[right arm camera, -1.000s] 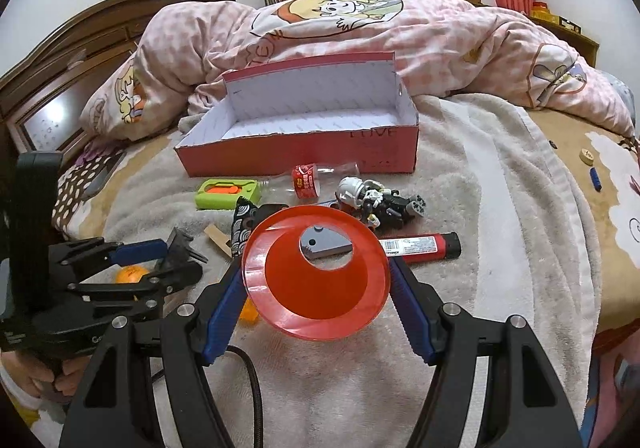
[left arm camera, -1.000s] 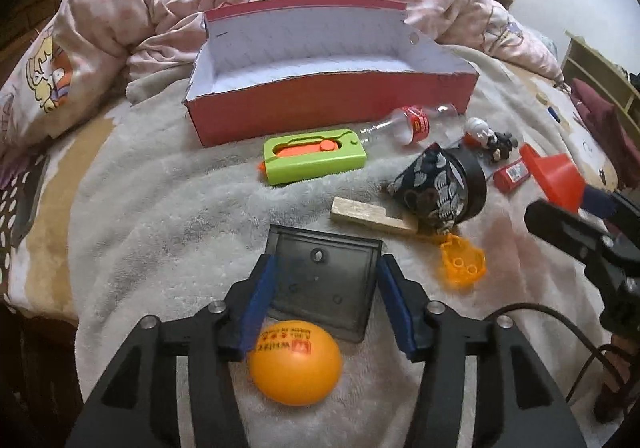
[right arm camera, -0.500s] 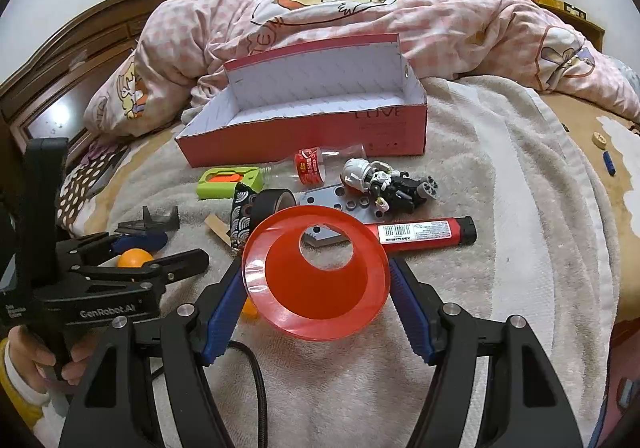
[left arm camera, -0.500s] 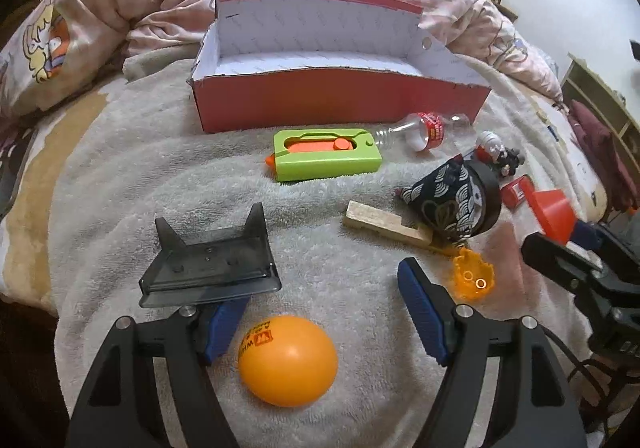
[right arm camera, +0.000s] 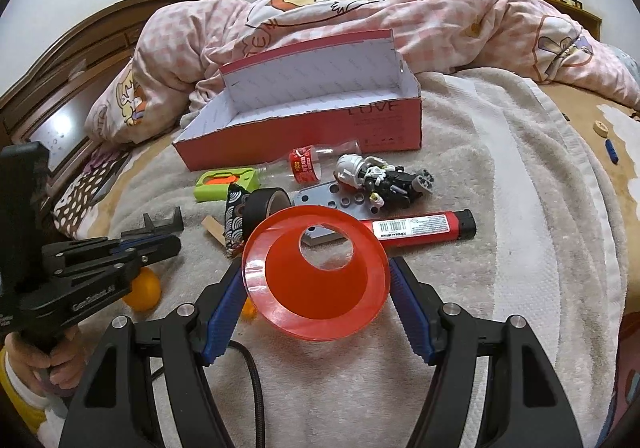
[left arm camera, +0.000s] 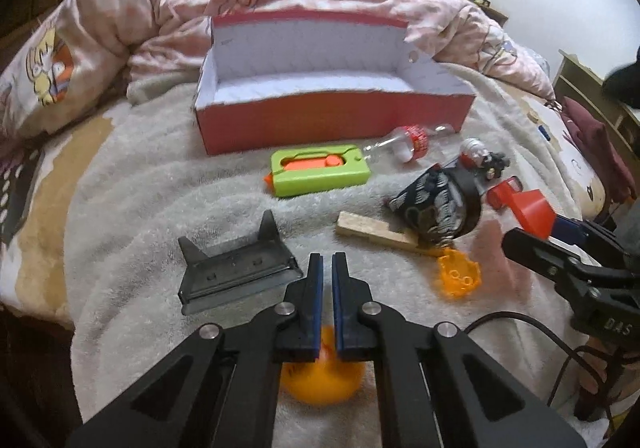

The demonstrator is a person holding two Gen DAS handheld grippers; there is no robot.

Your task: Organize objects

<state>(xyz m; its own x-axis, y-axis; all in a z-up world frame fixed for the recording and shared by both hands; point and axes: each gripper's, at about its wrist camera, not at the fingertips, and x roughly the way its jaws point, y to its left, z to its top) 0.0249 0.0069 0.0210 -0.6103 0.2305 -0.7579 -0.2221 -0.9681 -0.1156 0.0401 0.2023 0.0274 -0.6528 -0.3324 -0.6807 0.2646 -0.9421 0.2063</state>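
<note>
Red box (left arm camera: pixel 332 123) on bed: nothing visible inside. Left hand-held gripper (left arm camera: pixel 327 268): just closed together, nothing between. Right hand-held gripper (right arm camera: pixel 316 280): clamped on red funnel (right arm camera: pixel 316 272).

Orange ball (left arm camera: pixel 320 380) — blurred, half-hidden

**Reds, Oranges and Pink Checks on a Grey Blanket**

A red box (right arm camera: pixel 316 127) with a white lining is sitting on a pale grey blanket (right arm camera: pixel 500 207). A pink checked quilt (right arm camera: pixel 440 19) is showing cartoon prints. The funnel (right arm camera: pixel 316 276) is glowing translucent red between blue pads (right arm camera: pixel 224 312). A lime-green case (left arm camera: pixel 320 171) is carrying an orange slider. An orange ball (left arm camera: pixel 320 380) is lying beside a smoky dark-grey tray (left arm camera: pixel 236 268). A black-and-white wave-patterned tape roll (left arm camera: pixel 436 203) is lying near an orange brick (left arm camera: pixel 458 276).
</note>
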